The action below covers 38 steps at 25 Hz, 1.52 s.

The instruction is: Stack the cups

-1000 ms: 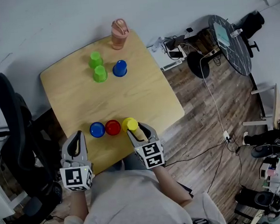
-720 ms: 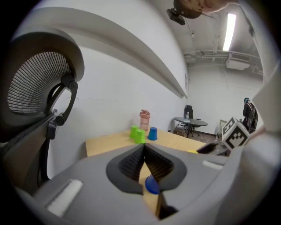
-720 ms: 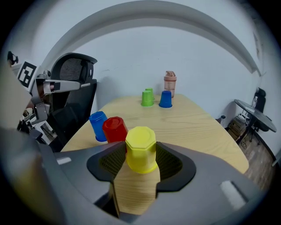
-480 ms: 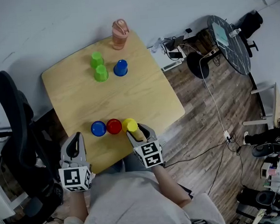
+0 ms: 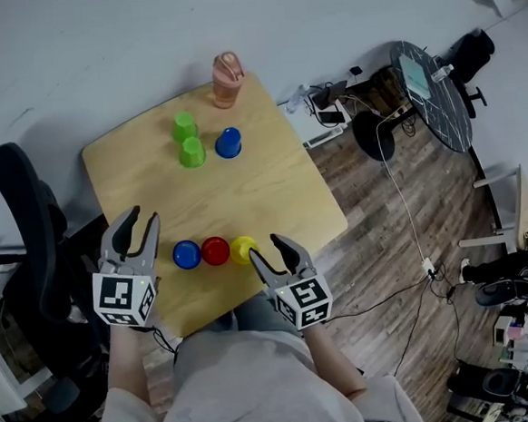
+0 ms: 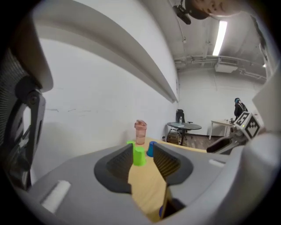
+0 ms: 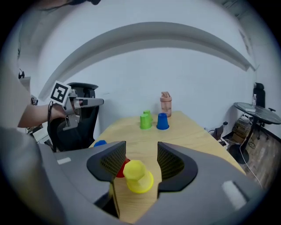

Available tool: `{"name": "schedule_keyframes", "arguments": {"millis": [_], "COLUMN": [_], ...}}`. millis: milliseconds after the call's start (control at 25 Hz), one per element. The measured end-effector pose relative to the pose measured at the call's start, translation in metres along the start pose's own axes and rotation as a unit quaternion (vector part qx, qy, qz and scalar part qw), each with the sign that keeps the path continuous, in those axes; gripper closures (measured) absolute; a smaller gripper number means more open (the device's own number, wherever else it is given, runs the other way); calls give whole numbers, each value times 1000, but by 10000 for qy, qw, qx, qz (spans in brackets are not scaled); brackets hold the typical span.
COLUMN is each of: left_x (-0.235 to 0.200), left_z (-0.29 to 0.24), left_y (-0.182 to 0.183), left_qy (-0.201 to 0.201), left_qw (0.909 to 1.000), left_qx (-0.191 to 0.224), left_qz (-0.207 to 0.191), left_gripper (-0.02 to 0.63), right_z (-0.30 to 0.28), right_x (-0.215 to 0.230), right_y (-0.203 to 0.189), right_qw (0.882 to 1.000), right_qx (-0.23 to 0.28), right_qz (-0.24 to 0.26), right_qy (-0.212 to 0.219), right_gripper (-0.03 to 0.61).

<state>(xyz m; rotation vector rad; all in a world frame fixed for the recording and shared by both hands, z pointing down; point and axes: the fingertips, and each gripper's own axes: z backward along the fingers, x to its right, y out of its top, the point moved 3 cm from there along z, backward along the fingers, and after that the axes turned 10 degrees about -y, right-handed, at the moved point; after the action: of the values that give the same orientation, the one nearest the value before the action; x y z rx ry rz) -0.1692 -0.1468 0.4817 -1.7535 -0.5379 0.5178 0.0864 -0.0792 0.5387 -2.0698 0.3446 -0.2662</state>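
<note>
**Six cups mouth-down on the worktop, both grippers open**

Pale wall closes off the far side at 12 o'clock, and wood-plank floor (image 5: 383, 214) with trailing cables spreads out at 3 o'clock. A dark round table (image 5: 431, 83) stands at 2 o'clock and a black office chair (image 5: 25, 233) at 9 o'clock. Between them sits the light wooden worktop (image 5: 253, 184), turned a little in the head view.

Every cup stands upside down, with its long axis upright, its narrow base up and its wide mouth on the wood. Along the near edge at 6 o'clock a row runs from 9 to 3 o'clock: a blue cup (image 5: 186, 253), a red cup (image 5: 215, 250) and a yellow cup (image 5: 243, 249), close side by side. Toward 12 o'clock, well apart from that row, are two green cups (image 5: 184, 127) (image 5: 191, 152) with a second blue cup (image 5: 229, 143) just beside them at 3 o'clock. A pink bottle (image 5: 226, 79) stands upright at the far corner.

The left gripper (image 5: 142, 219) hovers off the worktop's 8 o'clock edge. Its jaws have just been opening and nothing is between them. The right gripper (image 5: 267, 248) hangs at 5 o'clock with its jaws apart. The yellow cup sits in the gap between them, and the pads do not press on it.
</note>
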Motion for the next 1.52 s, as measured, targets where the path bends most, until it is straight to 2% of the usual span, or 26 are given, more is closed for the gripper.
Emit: {"name": "schedule_keyframes", "arguments": {"millis": [200,520,720,920,1120,1280,1520], "left_x": [-14,-26,-32,-44,-47,-48,-35], "left_z": [-52,-136,-179,-207,-222,-220,-195], "left_y": [9,-6,-37,-67,-78,-79,-49], "left_qy": [-435,-1056,-1183,-1067,-991,-921,-983], "left_qw": [9974,9859,9782,9737,9713,9716,9758], "left_qx": [-419,-1195,-1662,-1980,-2149,-2164,-1906], "left_qz": [-401,-498,-400,-355,-228,-273,-439], "left_gripper": [398,358,341,330,330,348,351], "right_z": [1,-11,-21,-32,-41,-45,-53], "right_x": [18,41,56,66,70,70,64], "right_y": [34,54,56,56,53,52,56], "right_qw": [9993,9990,9993,9994,9993,9993,9994], "right_qx": [352,401,291,176,85,46,53], "right_qz": [-128,-173,-231,-296,-360,-368,-331], "right_qy": [-30,0,-35,-56,-50,-23,83], "right_gripper": [371,372,372,373,371,372,371]}}
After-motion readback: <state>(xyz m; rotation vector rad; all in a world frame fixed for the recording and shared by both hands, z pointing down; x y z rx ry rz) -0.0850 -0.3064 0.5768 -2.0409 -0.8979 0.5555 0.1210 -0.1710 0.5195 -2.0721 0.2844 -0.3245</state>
